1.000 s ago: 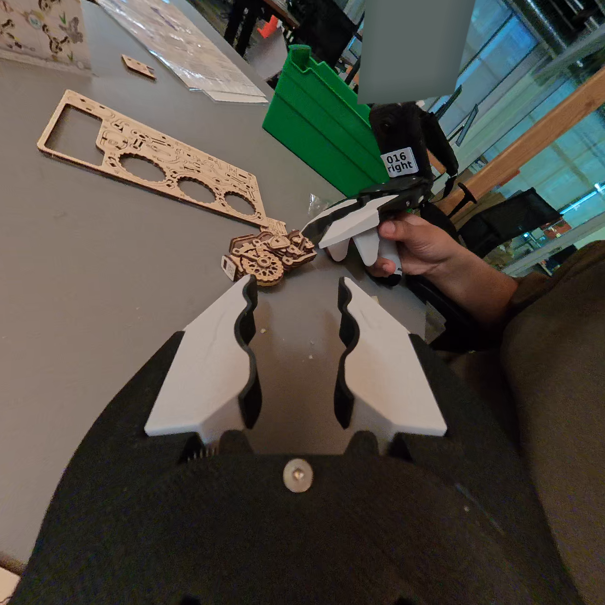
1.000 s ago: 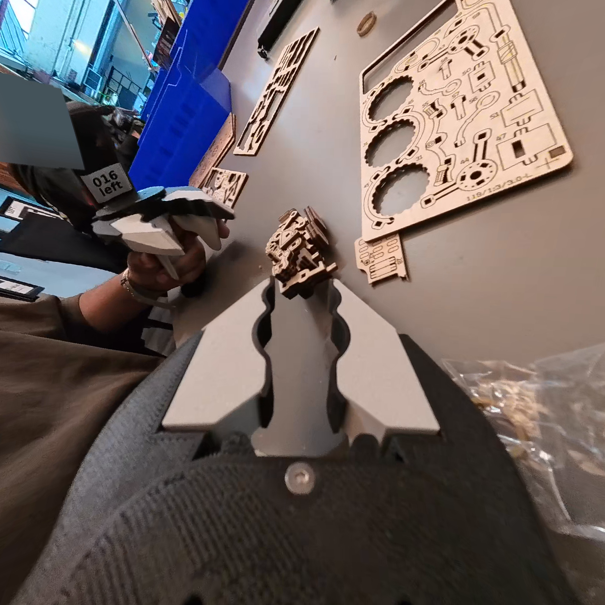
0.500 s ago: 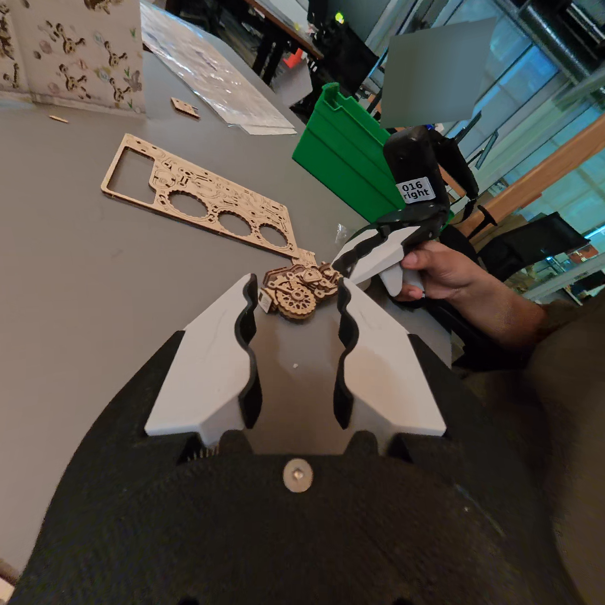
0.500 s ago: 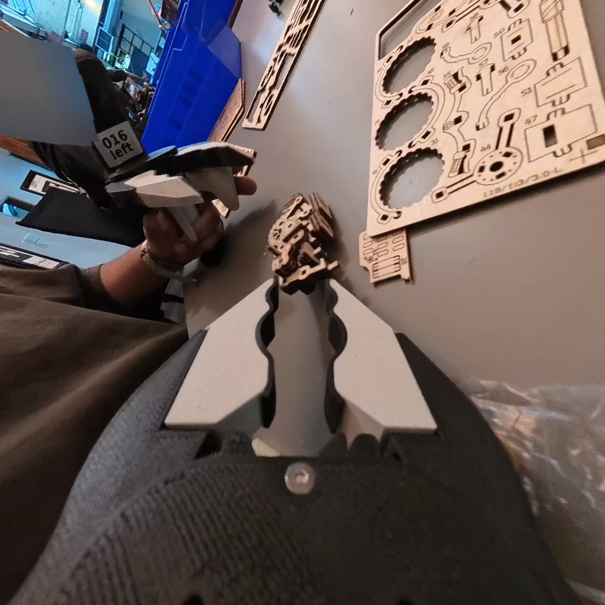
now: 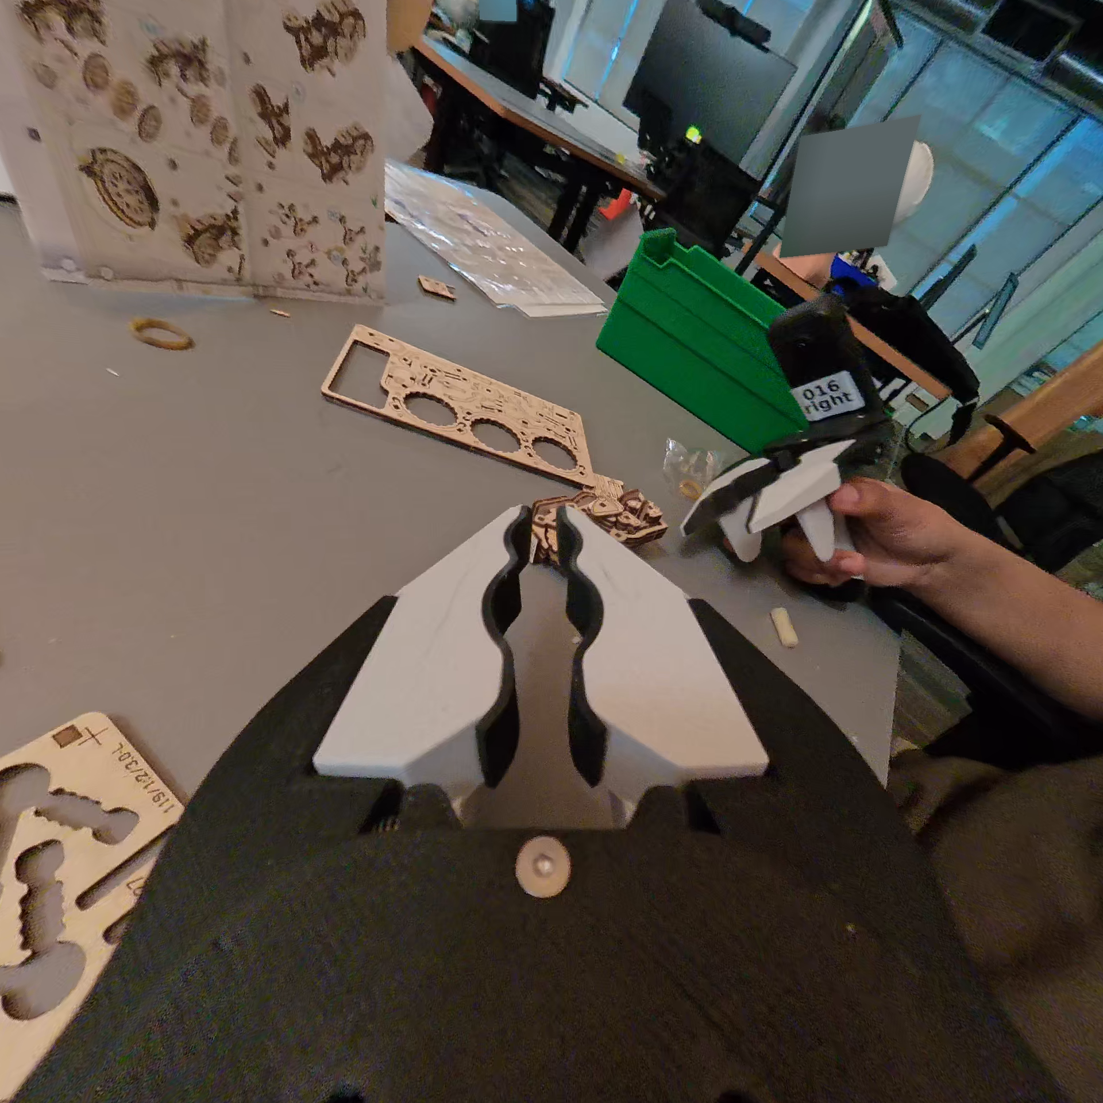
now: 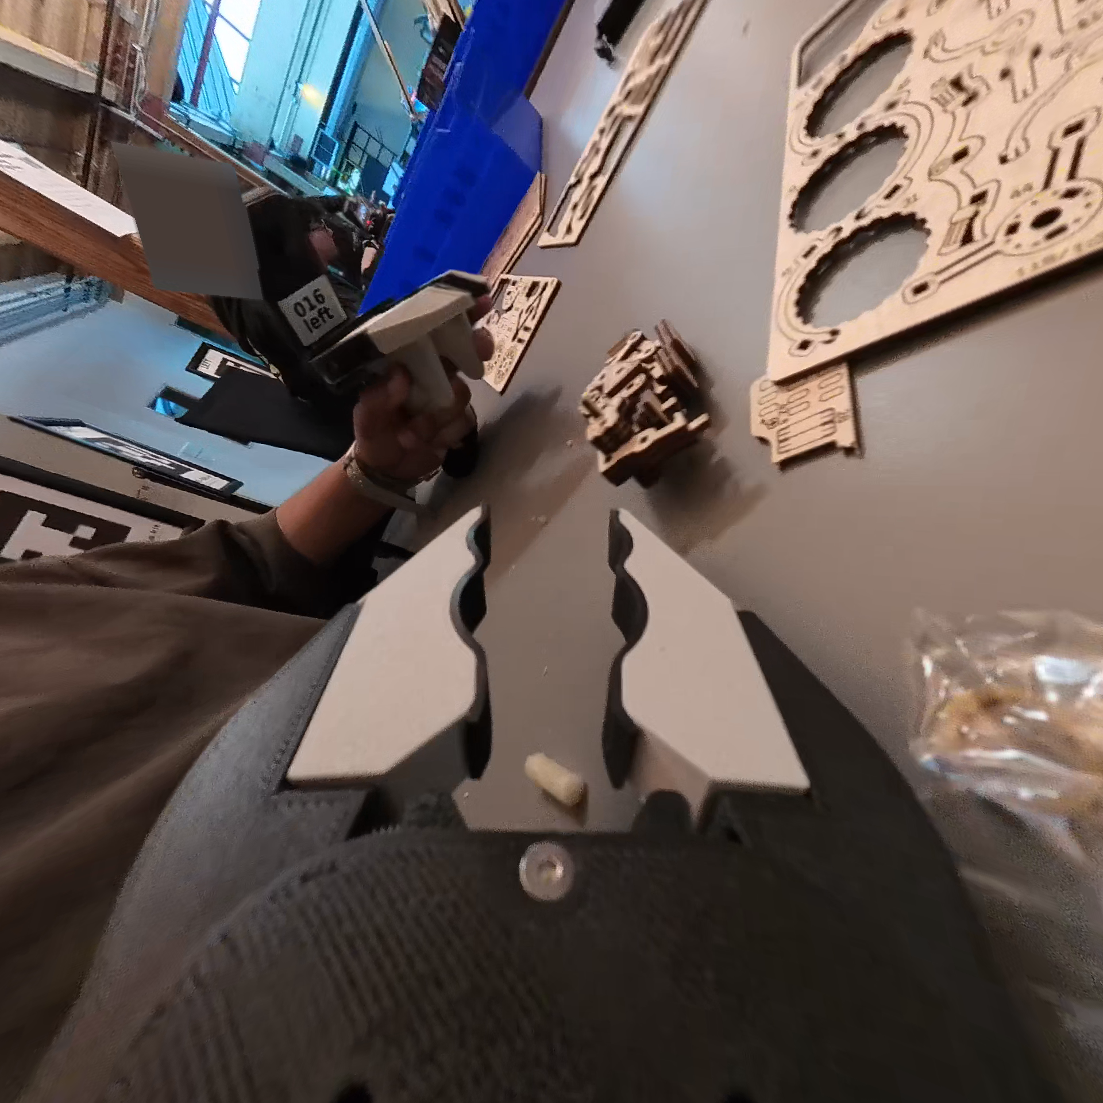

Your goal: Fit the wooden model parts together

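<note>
The small wooden model (image 5: 615, 522) (image 6: 647, 412), a brown cluster of gears and plates, lies on the grey table (image 5: 209, 537). My left gripper (image 5: 542, 518) is nearly shut with only a narrow gap and nothing in it. It hangs above the table, and the model's left end shows just past its tips. In the right wrist view the left gripper (image 6: 471, 289) is apart from the model. My right gripper (image 6: 549, 516) is open and empty, a short way from the model, low over the table. It also shows in the left wrist view (image 5: 695, 525).
A punched parts sheet (image 5: 465, 412) (image 6: 955, 209) lies beyond the model, with a small tab (image 6: 806, 418) beside it. A white peg (image 6: 555, 788) (image 5: 783, 625), a plastic bag of parts (image 6: 1014, 716), a green bin (image 5: 686, 340), a blue bin (image 6: 459, 179) and another sheet (image 5: 59, 835) are nearby.
My right gripper has let go of the model and drawn back from it. My left gripper has closed from wide open to a narrow gap and risen.
</note>
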Motion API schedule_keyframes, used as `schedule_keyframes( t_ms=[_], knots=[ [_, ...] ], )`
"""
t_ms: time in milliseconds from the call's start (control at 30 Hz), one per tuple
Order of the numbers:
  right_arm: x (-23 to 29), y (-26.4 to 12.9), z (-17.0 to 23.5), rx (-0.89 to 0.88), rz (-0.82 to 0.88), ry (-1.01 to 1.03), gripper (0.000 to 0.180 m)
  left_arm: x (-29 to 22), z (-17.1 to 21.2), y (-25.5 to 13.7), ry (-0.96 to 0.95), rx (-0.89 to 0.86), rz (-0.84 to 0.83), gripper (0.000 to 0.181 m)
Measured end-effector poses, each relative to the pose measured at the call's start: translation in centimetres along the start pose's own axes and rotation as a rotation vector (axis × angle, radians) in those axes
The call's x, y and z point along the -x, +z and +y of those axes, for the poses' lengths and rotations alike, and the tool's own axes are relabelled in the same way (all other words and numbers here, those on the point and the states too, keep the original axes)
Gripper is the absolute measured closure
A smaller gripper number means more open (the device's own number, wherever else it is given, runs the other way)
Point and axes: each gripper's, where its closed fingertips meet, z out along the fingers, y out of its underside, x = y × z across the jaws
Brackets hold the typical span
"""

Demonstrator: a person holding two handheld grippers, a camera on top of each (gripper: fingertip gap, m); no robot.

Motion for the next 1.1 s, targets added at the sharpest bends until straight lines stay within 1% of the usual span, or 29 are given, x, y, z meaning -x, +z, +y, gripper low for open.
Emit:
schedule_keyframes(
  t_ms=[100, 167, 233, 267, 300, 367, 400, 433, 533, 633, 667, 833, 967, 1100],
  knots=[
    [1.3, -0.8, -0.7, -0.066, 0.010, -0.088, 0.145, -0.3, -0.3, 0.0, 0.065, -0.014, -0.015, 0.181],
    [1.7, -1.0, -1.3, -0.092, 0.051, -0.179, 0.150, -0.7, -0.2, 0.3, 0.100, -0.001, -0.002, 0.179],
    [1.7, -1.1, -1.7, -0.112, 0.109, -0.274, 0.151, -0.9, -0.1, 0.5, 0.088, 0.005, 0.021, 0.175],
    [1.7, -1.2, -2.1, -0.133, 0.138, -0.326, 0.151, -1.0, 0.0, 0.6, 0.067, 0.003, 0.033, 0.169],
    [1.8, -1.3, -2.7, -0.159, 0.166, -0.380, 0.150, -0.9, 0.0, 0.6, 0.044, 0.003, 0.039, 0.158],
    [2.1, -1.7, -4.1, -0.221, 0.203, -0.482, 0.151, -0.5, 0.1, 0.9, 0.004, 0.017, 0.032, 0.126],
    [2.2, -1.8, -4.8, -0.250, 0.213, -0.523, 0.151, -0.3, 0.1, 1.0, -0.011, 0.020, 0.027, 0.112],
    [2.3, -1.9, -5.4, -0.270, 0.220, -0.554, 0.151, 0.0, 0.0, 1.2, -0.023, 0.015, 0.019, 0.102],
    [2.2, -2.0, -6.6, -0.298, 0.222, -0.599, 0.152, 0.4, -0.9, 2.2, -0.002, -0.025, -0.006, 0.081],
    [2.1, -1.8, -7.1, -0.269, 0.201, -0.611, 0.152, 0.0, -1.4, 3.8, 0.120, -0.004, -0.013, 0.067],
    [2.0, -1.9, -7.3, -0.261, 0.203, -0.621, 0.152, -0.2, -1.6, 4.4, 0.158, -0.001, -0.010, 0.065],
    [2.2, -2.2, -8.8, -0.270, 0.211, -0.675, 0.150, -1.0, -1.4, 5.6, 0.264, 0.026, -0.011, 0.072],
    [2.4, -1.4, -7.9, -0.245, 0.192, -0.645, 0.147, -1.1, -1.5, 4.9, 0.248, -0.004, -0.025, 0.082],
    [2.1, -0.8, -7.0, -0.205, 0.230, -0.665, 0.142, -1.7, -1.1, 4.3, 0.240, 0.001, 0.006, 0.086]
  ],
)
